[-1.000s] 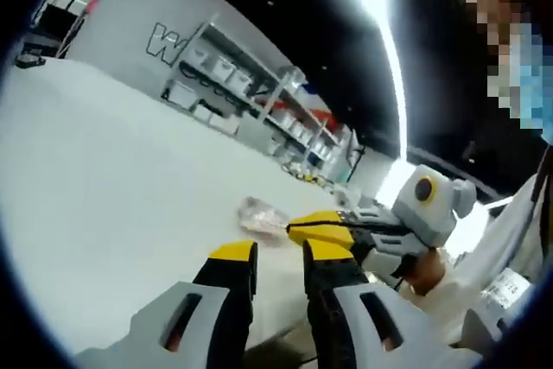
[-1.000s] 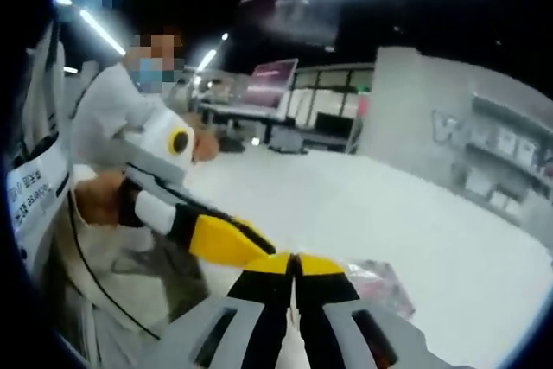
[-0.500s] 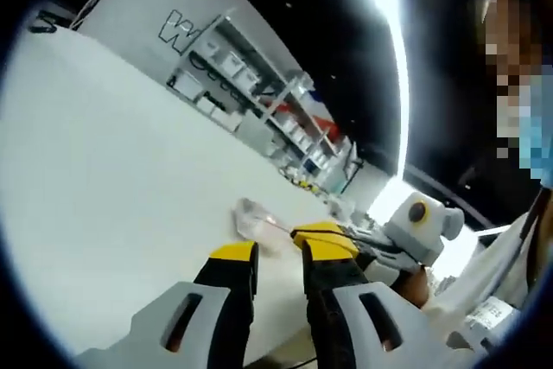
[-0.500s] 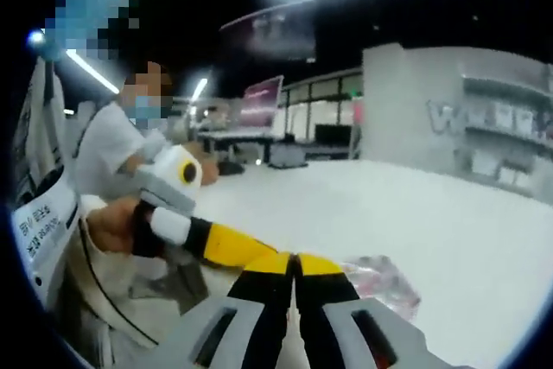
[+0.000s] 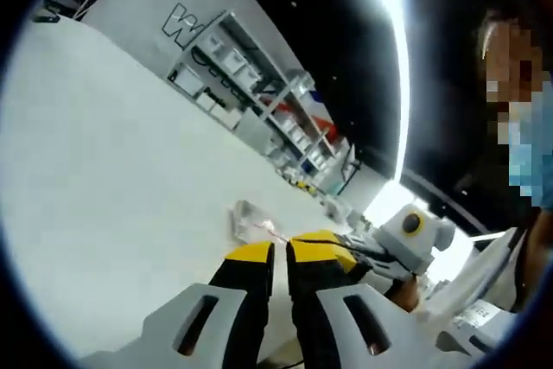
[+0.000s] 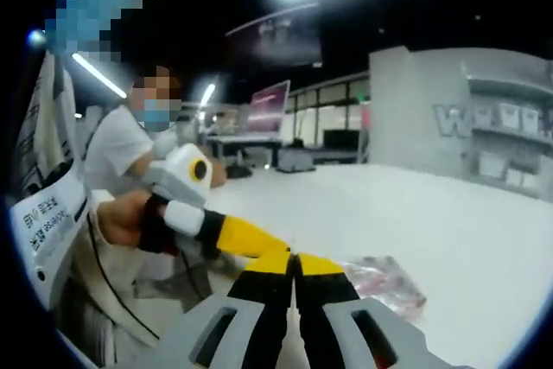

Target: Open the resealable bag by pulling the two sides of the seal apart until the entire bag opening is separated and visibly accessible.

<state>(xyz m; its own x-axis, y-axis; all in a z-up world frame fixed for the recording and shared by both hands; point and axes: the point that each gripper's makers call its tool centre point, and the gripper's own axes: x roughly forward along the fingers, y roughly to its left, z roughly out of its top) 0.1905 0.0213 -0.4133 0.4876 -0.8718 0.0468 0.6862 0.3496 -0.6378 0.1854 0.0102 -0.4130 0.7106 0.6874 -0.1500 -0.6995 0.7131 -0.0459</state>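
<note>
Clear thin plastic slips easily: the resealable bag (image 6: 384, 277) lies on the white desk (image 5: 112, 205), and your right tongs (image 6: 294, 264) are pressed together on its edge. Your left tongs (image 5: 279, 254) are nearly closed beside them; I cannot tell if they pinch the bag. A weak grip can lose one seal side. The bag looks crumpled, with pink contents.

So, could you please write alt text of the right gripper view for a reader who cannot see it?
The right tool, its yellow tips pressed together, meets the left tool at the edge of a clear resealable bag with pink contents. The bag lies on a white table. A hand holds the left tool.
</note>
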